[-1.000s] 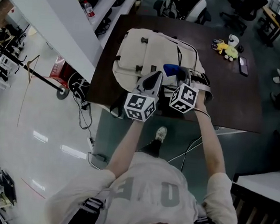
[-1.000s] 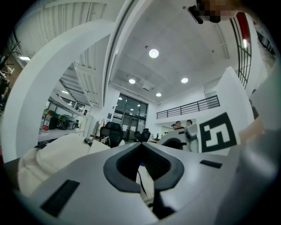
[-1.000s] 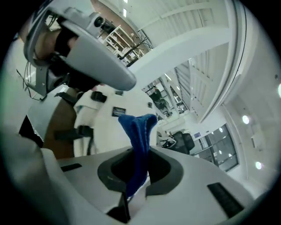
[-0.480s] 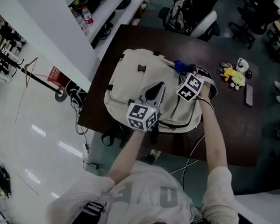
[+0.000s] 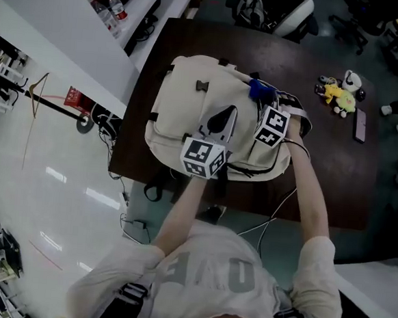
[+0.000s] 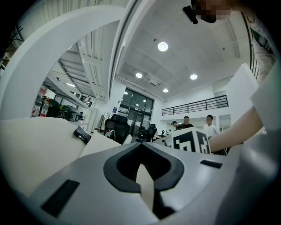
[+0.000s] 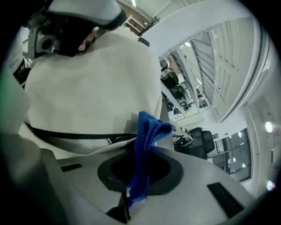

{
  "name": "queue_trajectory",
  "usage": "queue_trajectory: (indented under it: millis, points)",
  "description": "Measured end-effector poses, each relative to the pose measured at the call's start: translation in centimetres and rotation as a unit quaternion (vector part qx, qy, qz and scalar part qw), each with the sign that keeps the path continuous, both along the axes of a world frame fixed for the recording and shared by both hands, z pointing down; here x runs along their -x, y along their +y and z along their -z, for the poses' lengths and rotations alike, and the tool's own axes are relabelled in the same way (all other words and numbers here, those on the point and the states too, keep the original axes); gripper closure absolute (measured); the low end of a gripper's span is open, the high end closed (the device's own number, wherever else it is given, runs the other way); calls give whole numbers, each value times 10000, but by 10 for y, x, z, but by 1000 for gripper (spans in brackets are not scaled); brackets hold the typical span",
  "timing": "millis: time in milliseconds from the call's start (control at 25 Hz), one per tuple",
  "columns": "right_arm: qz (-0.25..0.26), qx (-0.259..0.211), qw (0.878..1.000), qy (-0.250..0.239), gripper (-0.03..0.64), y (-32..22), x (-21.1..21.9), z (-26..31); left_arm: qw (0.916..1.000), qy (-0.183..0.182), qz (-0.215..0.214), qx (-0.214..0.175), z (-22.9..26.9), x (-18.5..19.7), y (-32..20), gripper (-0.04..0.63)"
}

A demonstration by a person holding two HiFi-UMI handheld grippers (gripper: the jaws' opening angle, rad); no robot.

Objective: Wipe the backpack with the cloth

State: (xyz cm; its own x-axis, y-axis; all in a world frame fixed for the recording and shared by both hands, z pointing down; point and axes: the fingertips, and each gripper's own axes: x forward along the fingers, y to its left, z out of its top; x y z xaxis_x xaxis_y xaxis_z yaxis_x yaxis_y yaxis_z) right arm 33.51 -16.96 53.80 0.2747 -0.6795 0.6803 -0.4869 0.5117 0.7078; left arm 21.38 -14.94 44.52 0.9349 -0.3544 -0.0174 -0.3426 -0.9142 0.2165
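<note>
Right gripper [image 7: 134, 176] first: jaws clamped tight on the blue cloth [image 7: 147, 132], a limp tuft poking out past the tips, and in the head view that tuft sits at the top right shoulder of the backpack [image 5: 190, 99], right by a dark strap. Over to the left gripper [image 6: 142, 169]: jaws closed to a bare slit with a pale sliver showing in it. Whether that's pinched fabric or just the bag seen through the gap, I can't say. From above, it lies on the middle of the front panel, tips aimed toward the top of the bag.

The cream backpack lies flat on its back on the dark table [image 5: 323, 151], near the left front corner, bottom edge toward the person.

Judgement on handling: the cloth looks light and floppy, so only the bunched end near the jaws will press with any force. The bag looks soft and part-filled, its fabric likely to dimple and shift under a stroke, so bracing it on the front panel makes sense. Buckles and strap ends could snag the cloth
</note>
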Motion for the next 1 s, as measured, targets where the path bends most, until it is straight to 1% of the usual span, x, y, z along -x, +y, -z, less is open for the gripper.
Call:
queue_trajectory:
  millis: [120,280,400,480,600,680,760,880,1000]
  points:
    - [-37,-20,9999,95,575,17,9,-1,10000,12,42,60,-4,0,-5,591]
    - [-69,-22,9996,260,575,43,21,-4,10000,43,32,-11,-4,0,-5,591]
    - [-232,-135,9994,196,575,67,34,-3,9999,159,-18,-1,-2,1,-7,591]
    - [-313,-139,9993,145,575,84,49,-8,9998,207,-66,34,-2,3,-6,591]
    - [-370,-153,9989,230,575,108,69,-13,9994,240,-204,112,8,5,6,591]
    - [-416,-130,9989,173,575,123,85,-16,9992,184,-359,50,17,6,23,591]
    - [-364,-66,9992,134,575,133,107,-20,9991,151,-397,17,20,16,37,591]
    - [-180,172,9995,169,575,150,137,-34,9994,195,-271,59,20,40,53,591]
    - [-38,344,9992,212,575,169,161,-45,9996,146,-243,40,16,59,69,591]
